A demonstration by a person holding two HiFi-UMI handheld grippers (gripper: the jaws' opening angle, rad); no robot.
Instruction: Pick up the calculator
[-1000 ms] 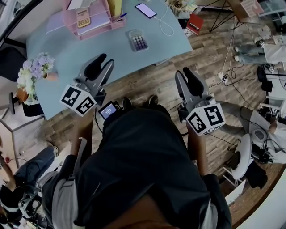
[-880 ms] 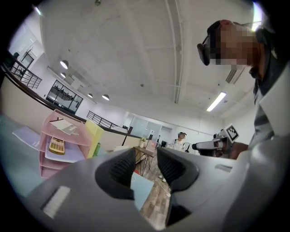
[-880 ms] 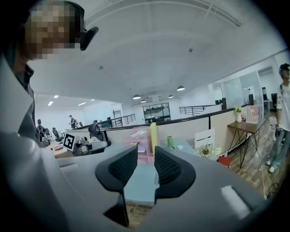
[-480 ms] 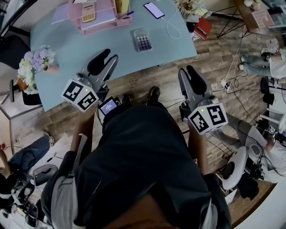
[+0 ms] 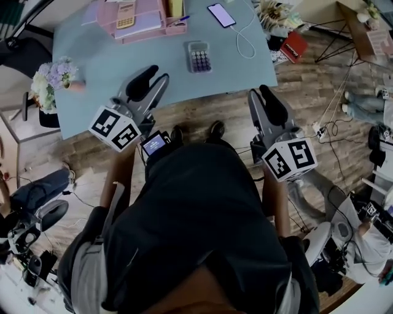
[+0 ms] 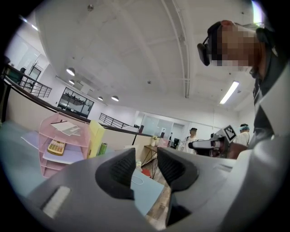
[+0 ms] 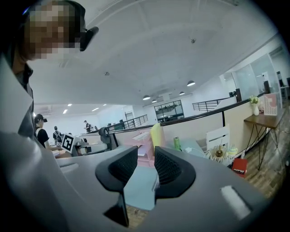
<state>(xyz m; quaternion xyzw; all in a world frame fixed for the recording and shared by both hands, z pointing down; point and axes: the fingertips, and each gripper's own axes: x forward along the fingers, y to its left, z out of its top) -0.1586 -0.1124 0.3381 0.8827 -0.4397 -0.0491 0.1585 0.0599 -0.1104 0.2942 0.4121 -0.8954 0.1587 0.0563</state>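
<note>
Flowers were seen at the left end of the blue table. The left gripper was held over the table's near edge, its jaws parted with nothing between them. In its own view only the table corner and floor were caught through the gap. On its cube black-and-white square markers were shown, with no lettering. At the far edge a pink tray was spotted, a yellow calculator lying in it.

The calculator, grey with purple keys, was found flat on the table. It lay just right of the tray, well beyond both grippers and untouched, and no print on it could be read. A phone was laid further back, with a white cable trailing from it.

The right gripper was held off the table, above the wood floor, its jaws a narrow gap apart and empty. A red book was seen past the table's right end, its white lettering too small to read.
</note>
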